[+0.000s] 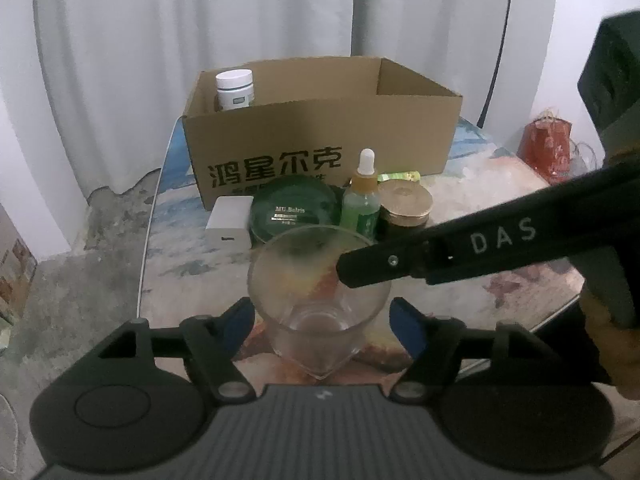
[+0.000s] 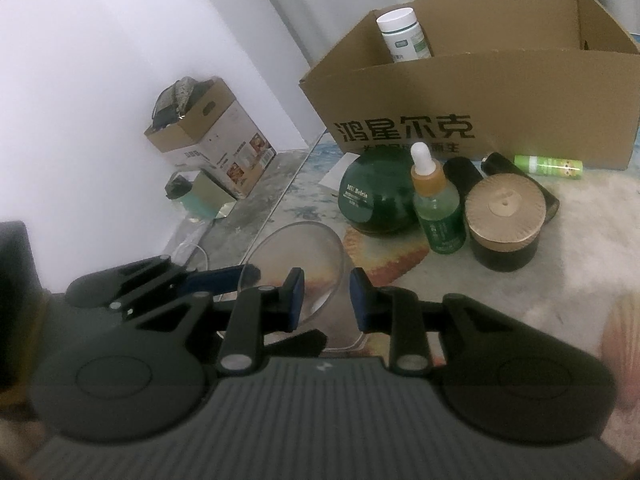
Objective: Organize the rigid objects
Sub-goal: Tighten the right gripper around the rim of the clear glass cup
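Looking along the left claw, the left wrist view shows a clear glass standing on the desk between the blue pads, which stand apart and do not press its sides. The right claw reaches in from the right, its black tip at the glass's rim. Behind the glass sit a green round tin, a dropper bottle, a gold-lidded jar and a white block, all before a cardboard box holding a white bottle.

In the right wrist view, the right claw has its pads drawn close together with a narrow gap, nothing visibly pinched; the glass lies just ahead beside the left claw's finger.
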`<state>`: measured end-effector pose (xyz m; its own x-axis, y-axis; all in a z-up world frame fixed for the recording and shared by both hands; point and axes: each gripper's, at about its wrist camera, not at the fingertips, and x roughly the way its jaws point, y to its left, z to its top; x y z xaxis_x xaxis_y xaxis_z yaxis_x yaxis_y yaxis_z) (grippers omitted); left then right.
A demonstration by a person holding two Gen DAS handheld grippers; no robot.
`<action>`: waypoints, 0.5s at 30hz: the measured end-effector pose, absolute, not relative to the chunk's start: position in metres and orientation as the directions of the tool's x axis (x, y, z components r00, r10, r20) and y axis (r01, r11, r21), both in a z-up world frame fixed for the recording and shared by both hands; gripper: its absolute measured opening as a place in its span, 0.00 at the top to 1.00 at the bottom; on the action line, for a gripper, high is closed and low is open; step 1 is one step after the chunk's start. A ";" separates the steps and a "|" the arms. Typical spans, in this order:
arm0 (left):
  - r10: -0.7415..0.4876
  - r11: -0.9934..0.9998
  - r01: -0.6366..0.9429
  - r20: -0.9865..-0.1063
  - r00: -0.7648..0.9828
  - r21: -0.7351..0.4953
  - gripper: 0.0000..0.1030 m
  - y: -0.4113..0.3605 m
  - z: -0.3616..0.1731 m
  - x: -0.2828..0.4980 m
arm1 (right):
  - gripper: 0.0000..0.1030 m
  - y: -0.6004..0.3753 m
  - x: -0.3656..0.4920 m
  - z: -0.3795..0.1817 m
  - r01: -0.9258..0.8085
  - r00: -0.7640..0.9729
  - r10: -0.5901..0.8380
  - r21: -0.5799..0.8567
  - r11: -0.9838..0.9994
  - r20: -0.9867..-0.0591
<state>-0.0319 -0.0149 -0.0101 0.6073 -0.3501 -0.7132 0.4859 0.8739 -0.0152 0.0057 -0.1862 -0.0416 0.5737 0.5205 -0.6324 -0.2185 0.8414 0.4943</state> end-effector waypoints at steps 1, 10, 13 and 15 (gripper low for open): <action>-0.345 0.873 0.488 -0.713 0.611 -0.004 0.27 -0.017 -0.012 -0.031 | 0.75 -0.186 0.006 -0.042 -0.218 0.574 0.521 0.495 0.841 -0.632; -0.334 0.874 0.486 -0.723 0.605 0.002 0.28 -0.019 -0.016 -0.025 | 0.72 -0.184 0.011 -0.046 -0.220 0.562 0.527 0.499 0.838 -0.637; -0.327 0.881 0.474 -0.720 0.612 0.002 0.28 -0.020 -0.017 -0.024 | 0.71 -0.185 0.012 -0.047 -0.229 0.560 0.531 0.498 0.837 -0.635; -0.325 0.884 0.468 -0.720 0.613 -0.001 0.28 -0.020 -0.017 -0.024 | 0.71 -0.185 0.012 -0.049 -0.233 0.560 0.536 0.502 0.833 -0.631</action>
